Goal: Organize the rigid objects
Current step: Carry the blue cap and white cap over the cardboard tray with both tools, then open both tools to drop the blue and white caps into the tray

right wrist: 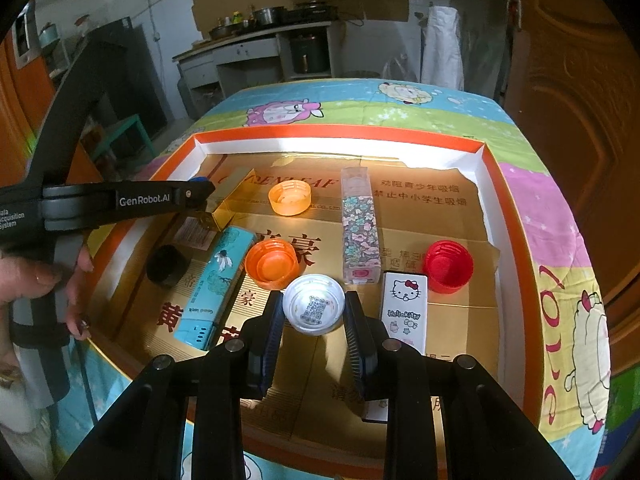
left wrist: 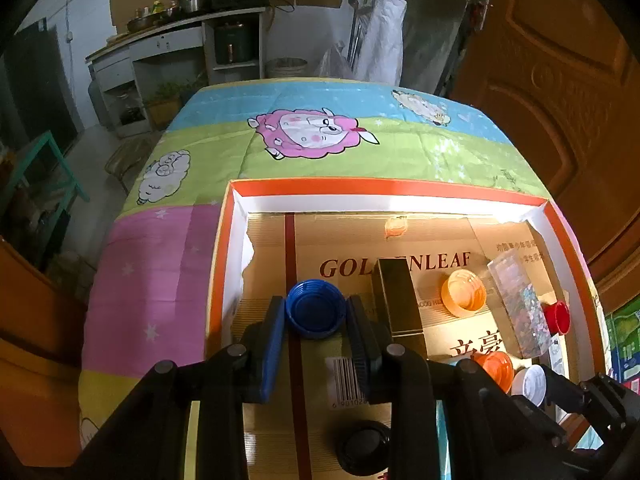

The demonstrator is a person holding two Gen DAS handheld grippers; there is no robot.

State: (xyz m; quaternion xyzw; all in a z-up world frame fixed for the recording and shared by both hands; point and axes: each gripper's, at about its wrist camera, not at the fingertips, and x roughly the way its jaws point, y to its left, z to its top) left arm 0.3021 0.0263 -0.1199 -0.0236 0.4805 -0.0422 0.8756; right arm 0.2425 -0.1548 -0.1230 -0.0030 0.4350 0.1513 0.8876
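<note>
Two hand-held grippers are working over a shallow orange-rimmed tray [right wrist: 486, 184] lying on a cartoon quilt [left wrist: 320, 152]. The left gripper [left wrist: 316, 312] is grasping a blue cap [left wrist: 315, 307], open side up, its pads pressing on either side, near the tray's left edge; whether the cap is resting on the cardboard floor or being carried just above it cannot be told. The right gripper [right wrist: 313, 312] is likewise clenching a white cap [right wrist: 314, 303] with a printed code inside, near the tray's front edge. Scattered across the floor are lying a pale orange cap [right wrist: 289, 197] toward the far edge, a deeper orange cap [right wrist: 272, 261] just beyond the white one, a red cap [right wrist: 447, 266] by the right edge, and a black cap [right wrist: 166, 266] toward the left edge. Among them are lying long boxes: a gold box [right wrist: 236, 204], a blue box [right wrist: 216, 284], a floral box [right wrist: 359, 228] and a Hello Kitty box [right wrist: 405, 306]. The step in hand appears to be sorting caps from boxes, with both caps gripped at once. The next move is probably calling for each cap to be carried to a shared spot and set down open side up, clear of the boxes, before the pads are let go.
</note>
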